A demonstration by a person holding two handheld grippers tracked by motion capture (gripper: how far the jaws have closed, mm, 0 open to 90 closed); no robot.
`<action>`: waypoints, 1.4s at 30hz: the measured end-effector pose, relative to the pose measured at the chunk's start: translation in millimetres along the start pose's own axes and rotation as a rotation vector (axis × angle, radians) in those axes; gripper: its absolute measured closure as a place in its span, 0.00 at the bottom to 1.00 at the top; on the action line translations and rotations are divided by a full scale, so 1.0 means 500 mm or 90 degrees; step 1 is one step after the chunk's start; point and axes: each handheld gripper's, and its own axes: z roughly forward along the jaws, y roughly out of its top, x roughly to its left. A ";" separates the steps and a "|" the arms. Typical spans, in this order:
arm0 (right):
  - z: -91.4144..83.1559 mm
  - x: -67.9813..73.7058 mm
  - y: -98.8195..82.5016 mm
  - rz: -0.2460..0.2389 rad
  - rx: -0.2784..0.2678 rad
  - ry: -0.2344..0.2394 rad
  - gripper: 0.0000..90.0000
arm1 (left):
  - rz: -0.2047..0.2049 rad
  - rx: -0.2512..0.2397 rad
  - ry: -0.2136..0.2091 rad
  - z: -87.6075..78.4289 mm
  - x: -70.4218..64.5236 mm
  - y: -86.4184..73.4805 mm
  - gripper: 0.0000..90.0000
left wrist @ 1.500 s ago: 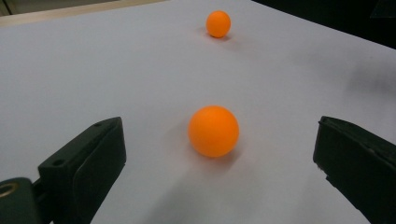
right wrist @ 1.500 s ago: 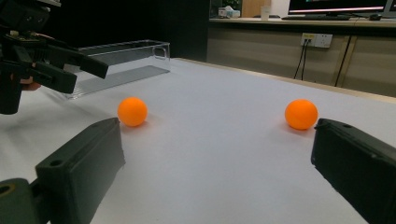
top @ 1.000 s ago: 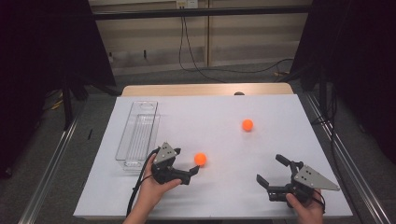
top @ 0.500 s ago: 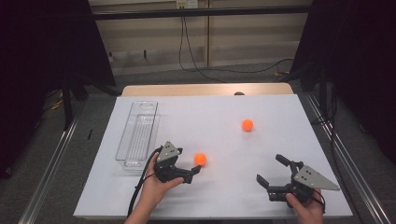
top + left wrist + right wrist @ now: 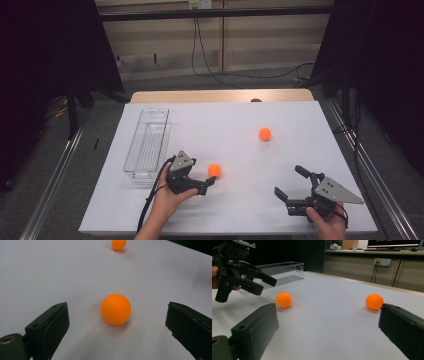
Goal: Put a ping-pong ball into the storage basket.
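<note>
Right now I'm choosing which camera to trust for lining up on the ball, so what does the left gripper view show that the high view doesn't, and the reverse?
The left gripper view alone shows the near orange ball lying on the white table ahead of the gap between the left tool's spread jaws, touching neither.

The high view alone shows the clear tray at the table's left, the right tool open at the near right, and the person's hands.

Both show the two balls, including the far orange ball, and the white table.
</note>
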 end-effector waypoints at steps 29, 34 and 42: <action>-0.001 -0.001 0.000 0.004 -0.003 -0.001 0.02 | 0.003 0.023 0.011 0.029 0.000 0.011 0.08; -0.001 -0.002 0.001 0.004 -0.004 -0.003 0.02 | 0.007 0.032 0.010 0.035 -0.001 0.009 0.08; -0.001 -0.004 0.001 0.008 -0.006 -0.004 0.02 | 0.008 0.041 0.012 0.042 -0.001 0.008 0.08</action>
